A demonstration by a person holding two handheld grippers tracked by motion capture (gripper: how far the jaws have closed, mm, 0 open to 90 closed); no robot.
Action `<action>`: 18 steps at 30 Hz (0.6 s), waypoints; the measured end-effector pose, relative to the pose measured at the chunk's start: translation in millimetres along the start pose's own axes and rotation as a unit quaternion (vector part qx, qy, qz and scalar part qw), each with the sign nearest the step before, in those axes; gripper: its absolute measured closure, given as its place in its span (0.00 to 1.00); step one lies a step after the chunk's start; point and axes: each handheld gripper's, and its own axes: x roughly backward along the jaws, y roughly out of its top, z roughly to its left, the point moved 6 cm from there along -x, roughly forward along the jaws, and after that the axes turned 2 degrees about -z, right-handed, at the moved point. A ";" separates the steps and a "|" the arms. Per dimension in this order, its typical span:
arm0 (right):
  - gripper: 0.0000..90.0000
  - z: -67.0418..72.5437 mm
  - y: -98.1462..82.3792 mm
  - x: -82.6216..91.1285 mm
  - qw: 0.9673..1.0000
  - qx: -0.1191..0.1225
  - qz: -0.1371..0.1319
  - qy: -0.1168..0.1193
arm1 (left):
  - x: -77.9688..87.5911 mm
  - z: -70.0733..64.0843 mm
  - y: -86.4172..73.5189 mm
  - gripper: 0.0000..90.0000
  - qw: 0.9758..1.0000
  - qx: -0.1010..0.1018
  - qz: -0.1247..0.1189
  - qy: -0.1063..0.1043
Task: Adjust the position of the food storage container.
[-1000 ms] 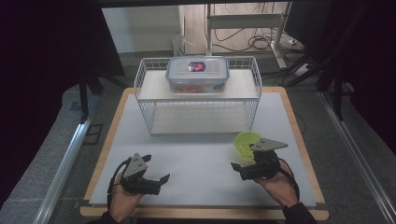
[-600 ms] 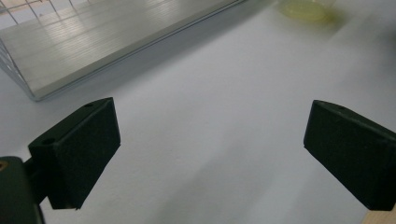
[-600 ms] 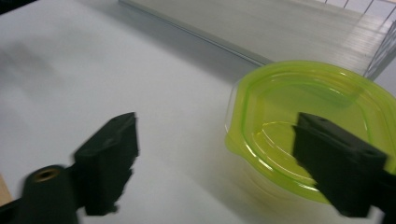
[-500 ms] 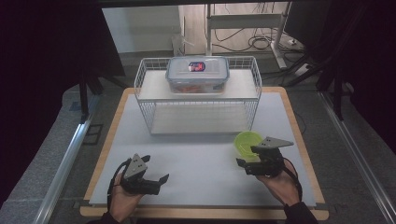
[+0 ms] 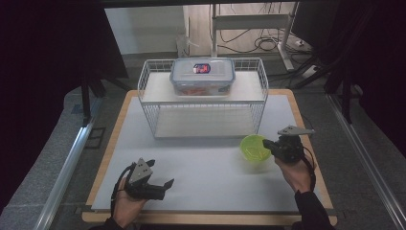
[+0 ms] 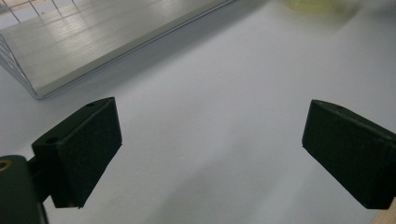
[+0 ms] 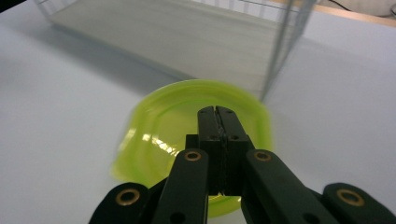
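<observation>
High view puts the left hand-held gripper point(image 5: 160, 187) nearest, at seven o'clock on the table point(image 5: 201, 167), jaws wide apart over bare surface. At four o'clock the right hand-held gripper point(image 5: 268, 144) has just been closing and now looks clamped on the near rim of the empty green bowl point(image 5: 253, 146), so the grasp seems made while lifting and placing remain. Farthest, at twelve o'clock, the wire rack point(image 5: 203, 98) carries a lidded plastic box point(image 5: 203, 76) holding something orange.

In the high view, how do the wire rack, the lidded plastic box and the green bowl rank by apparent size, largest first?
1. Wire rack, clearly the largest.
2. Plastic box on the rack's top shelf.
3. Green bowl, the smallest, although it lies nearer the camera than the box.
</observation>
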 end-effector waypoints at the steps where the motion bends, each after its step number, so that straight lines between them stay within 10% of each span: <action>1: 0.99 0.0 0.0 0.0 1.000 0.000 0.000 0.000 | 0.0 0.3 -0.2 0.05 1.000 0.000 0.000 0.000; 9: 0.99 -35.8 2.5 -16.1 0.998 -0.021 0.013 -0.054 | -1.5 0.8 -1.4 0.05 1.000 0.002 0.003 -0.001; 18: 0.99 -45.7 -10.1 -28.5 0.997 -0.031 0.039 -0.051 | -2.8 1.7 -3.2 0.06 1.000 0.005 0.006 -0.003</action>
